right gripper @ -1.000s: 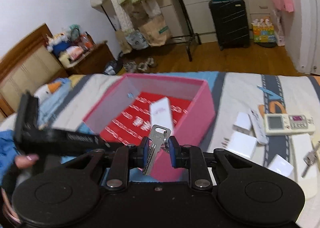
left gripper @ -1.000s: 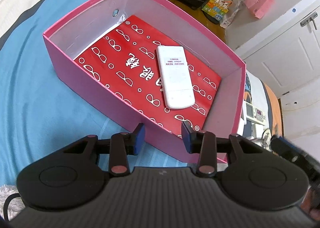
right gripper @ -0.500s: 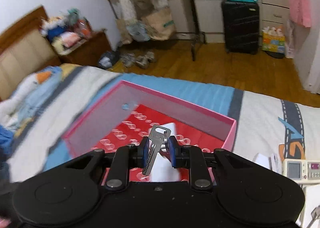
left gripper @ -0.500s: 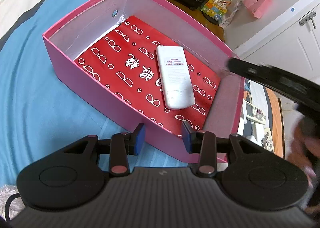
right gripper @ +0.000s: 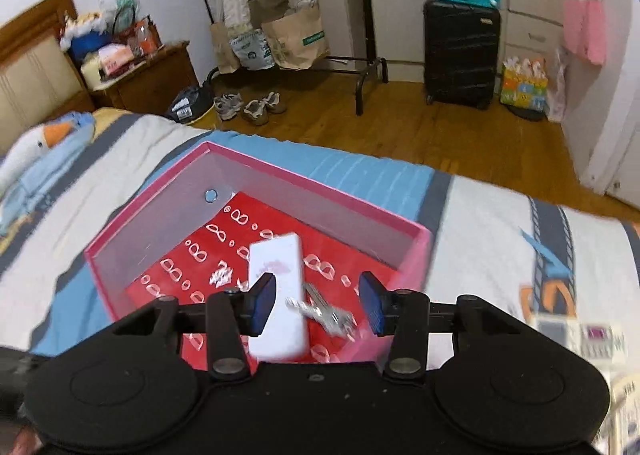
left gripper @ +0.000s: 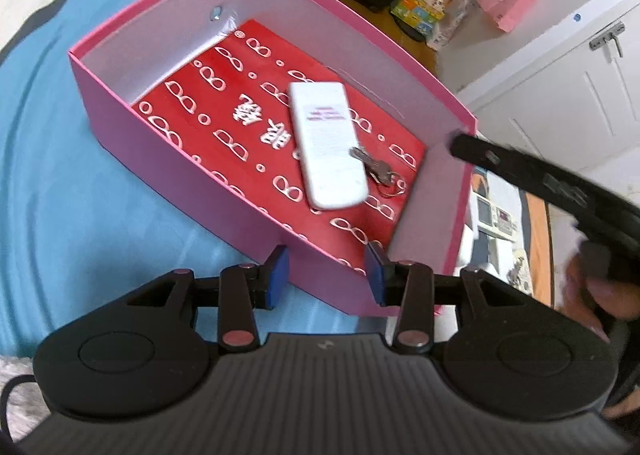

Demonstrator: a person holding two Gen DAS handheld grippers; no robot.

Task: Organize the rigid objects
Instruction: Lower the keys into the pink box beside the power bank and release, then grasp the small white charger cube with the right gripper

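Bed (right gripper: 480,223): pink box (right gripper: 416,255), plush goose (right gripper: 36,147).

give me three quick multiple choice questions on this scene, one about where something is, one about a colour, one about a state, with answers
1. Where do the keys lie?
A. on the blue blanket outside the box
B. inside the pink box, against the white remote
C. on the wooden floor

2. What colour is the patterned sheet lining the box floor?
A. red
B. green
C. yellow

3. How does the right gripper stand?
A. shut on the keys
B. shut on the remote
C. open, holding nothing

Answers:
1 B: the keys rest on the box floor, touching the remote's long edge.
2 A: the sheet is red with white eyeglass shapes.
3 C: its jaws have just been opening, and the blue pads stand apart while the keys lie below them in the box.
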